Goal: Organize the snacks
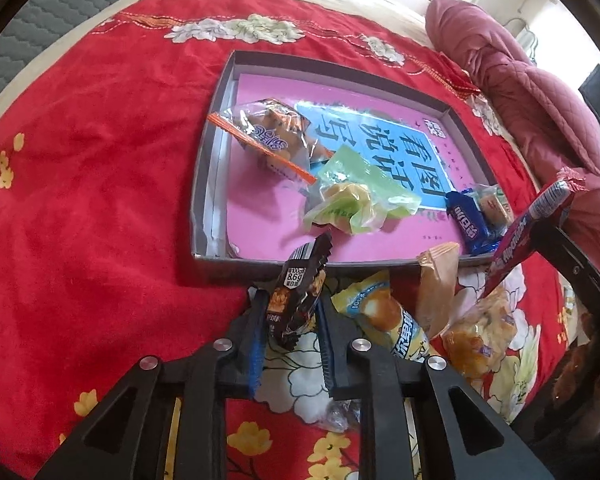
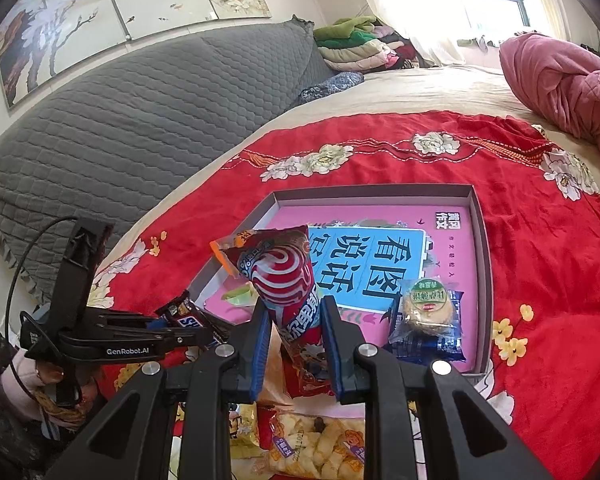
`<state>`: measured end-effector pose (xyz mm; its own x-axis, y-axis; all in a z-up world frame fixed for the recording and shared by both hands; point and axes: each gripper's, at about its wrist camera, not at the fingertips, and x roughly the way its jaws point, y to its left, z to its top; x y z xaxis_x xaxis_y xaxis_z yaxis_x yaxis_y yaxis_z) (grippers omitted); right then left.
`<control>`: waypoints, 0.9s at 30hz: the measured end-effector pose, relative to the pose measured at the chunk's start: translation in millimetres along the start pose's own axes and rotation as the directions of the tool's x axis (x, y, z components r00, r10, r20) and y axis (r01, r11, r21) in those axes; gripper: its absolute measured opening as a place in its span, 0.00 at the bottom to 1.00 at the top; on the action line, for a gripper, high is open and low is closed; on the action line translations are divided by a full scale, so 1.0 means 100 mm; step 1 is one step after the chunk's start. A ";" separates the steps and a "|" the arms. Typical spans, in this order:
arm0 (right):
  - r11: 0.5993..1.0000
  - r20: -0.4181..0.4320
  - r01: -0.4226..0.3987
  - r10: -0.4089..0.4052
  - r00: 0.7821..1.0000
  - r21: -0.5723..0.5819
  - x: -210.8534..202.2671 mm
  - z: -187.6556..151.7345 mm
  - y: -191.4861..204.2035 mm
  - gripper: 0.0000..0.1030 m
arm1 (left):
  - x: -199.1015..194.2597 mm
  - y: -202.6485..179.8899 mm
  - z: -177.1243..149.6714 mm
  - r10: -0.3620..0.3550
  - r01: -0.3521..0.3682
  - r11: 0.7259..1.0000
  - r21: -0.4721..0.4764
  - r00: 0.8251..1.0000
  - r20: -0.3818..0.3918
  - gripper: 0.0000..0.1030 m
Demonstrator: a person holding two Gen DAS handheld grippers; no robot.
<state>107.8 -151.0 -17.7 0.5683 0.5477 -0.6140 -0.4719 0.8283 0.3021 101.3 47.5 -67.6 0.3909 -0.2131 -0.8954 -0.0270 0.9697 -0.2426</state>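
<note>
Left claw point(image 1: 290, 312), lower centre of its frame, is clamped on a dark chocolate bar point(image 1: 300, 292) just short of the near wall of the grey box point(image 1: 204, 168). Right claw point(image 2: 296, 328), centre of its frame, grips a red swirl-printed packet point(image 2: 280, 276) upright before the same box. Judged step: carrying snacks to the box; next, each needs advancing over the rim and releasing.

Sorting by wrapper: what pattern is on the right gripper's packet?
Red and white swirl on the packet, clearest in the right wrist view.
</note>
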 end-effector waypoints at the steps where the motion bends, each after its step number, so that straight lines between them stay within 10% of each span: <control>1: 1.000 0.002 0.000 0.000 1.000 -0.001 0.00 0.00 0.00 0.24 | -0.02 0.00 0.00 -0.003 0.003 1.000 0.002 1.000 0.008 0.22; 27: 0.999 0.051 -0.006 0.004 0.999 0.041 0.03 0.13 -0.13 0.24 | -0.17 -0.01 0.43 -0.035 0.038 0.999 -0.035 0.995 0.091 0.16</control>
<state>124.0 -158.5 -13.5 0.5998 0.5566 -0.5748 -0.4475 0.8289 0.3357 134.3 55.1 -36.0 0.4741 -0.2348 -0.8486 -0.0447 0.9561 -0.2895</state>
